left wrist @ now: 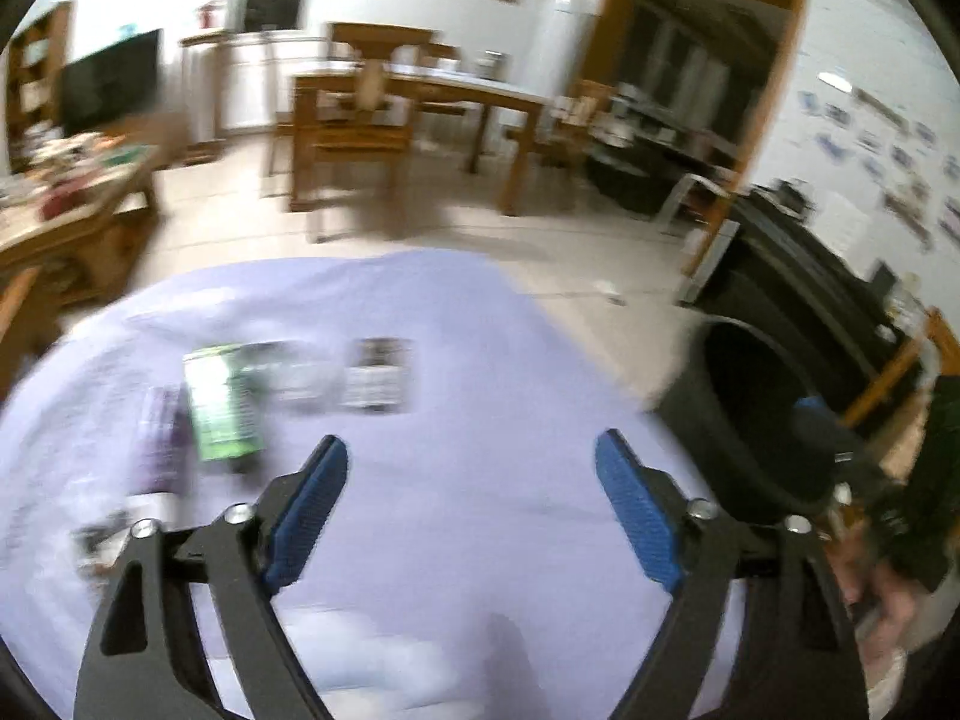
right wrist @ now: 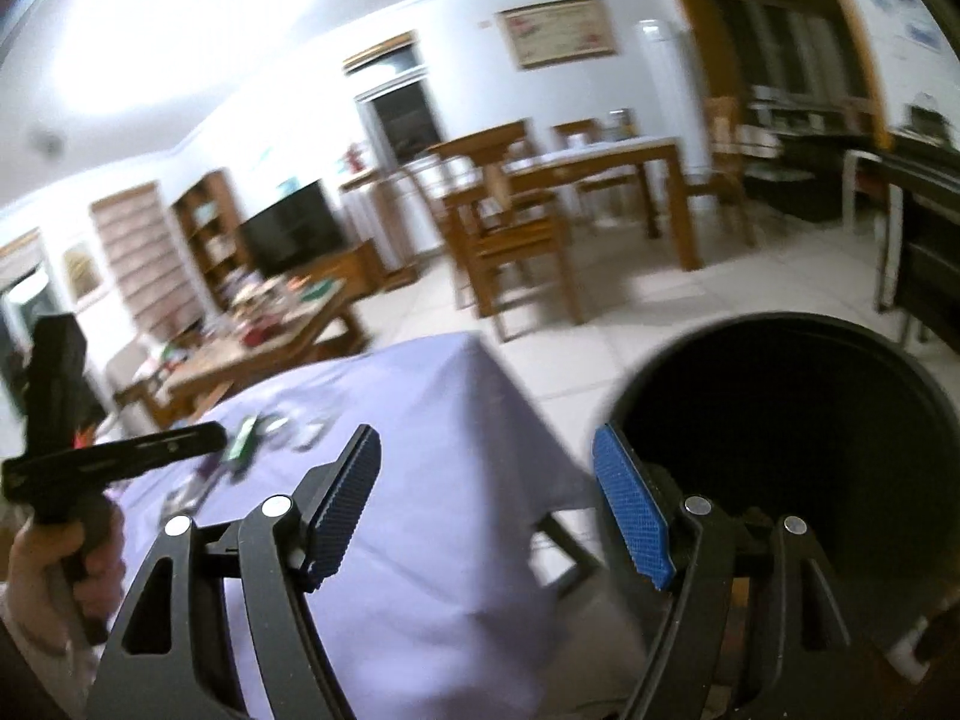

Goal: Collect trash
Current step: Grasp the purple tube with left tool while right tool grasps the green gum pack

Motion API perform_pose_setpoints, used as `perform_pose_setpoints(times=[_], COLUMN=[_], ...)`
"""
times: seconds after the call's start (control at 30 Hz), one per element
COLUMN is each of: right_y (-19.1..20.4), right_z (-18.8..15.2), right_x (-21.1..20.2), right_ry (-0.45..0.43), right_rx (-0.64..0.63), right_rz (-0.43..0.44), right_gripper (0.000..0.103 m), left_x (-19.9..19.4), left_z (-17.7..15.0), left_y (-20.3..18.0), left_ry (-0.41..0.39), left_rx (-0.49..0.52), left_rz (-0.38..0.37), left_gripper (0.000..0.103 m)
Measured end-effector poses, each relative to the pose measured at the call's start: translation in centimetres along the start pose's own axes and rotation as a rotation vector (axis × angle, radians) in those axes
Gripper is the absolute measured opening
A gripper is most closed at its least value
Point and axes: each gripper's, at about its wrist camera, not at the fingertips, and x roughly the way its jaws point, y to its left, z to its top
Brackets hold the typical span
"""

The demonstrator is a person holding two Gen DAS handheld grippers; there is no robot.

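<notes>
The left gripper [left wrist: 471, 474] hung over a table draped in a lavender cloth [left wrist: 456, 372], its jaws spread with nothing between the blue pads. Blurred trash lay ahead and to its left on the cloth: a green-labelled wrapper [left wrist: 222, 402], a black-and-white packet [left wrist: 379, 375] and some smaller scraps. The right gripper [right wrist: 486, 468] sat at the table's corner, its jaws likewise spread and empty, beside the open mouth of a black bin [right wrist: 780, 420] standing on the tiled floor [right wrist: 540, 312].
</notes>
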Motion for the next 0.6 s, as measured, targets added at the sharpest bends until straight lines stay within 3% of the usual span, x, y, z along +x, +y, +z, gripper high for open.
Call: perform_pose_setpoints(times=[0.13,0.23,0.4,0.5,0.6], right_y=[5.5,10.3,17.2,20.6,23.5], right_z=[0.8,1.5,1.7,1.7,1.0], right_x=[2.9,5.4,9.3,12.2,14.9], right_ry=[0.076,0.135,0.235,0.298,0.347], right_rx=[-0.066,-0.113,-0.209,-0.237,-0.277], right_rz=[0.102,0.167,0.226,0.236,0.219], right_gripper=[0.061,0.061,0.048,0.048,0.048], left_x=[0.3,1.8,4.5,4.9,4.8], left_z=[-0.2,0.0,0.0,0.4,0.1], left_y=[6.3,9.0,11.3,12.4,13.6], left_ry=[0.061,0.108,0.173,0.164,0.147], left_rx=[-0.046,-0.052,-0.044,-0.044,-0.074], left_rz=[0.119,0.152,0.134,0.108,0.069], left_gripper=[0.048,0.048,0.040,0.029,0.026])
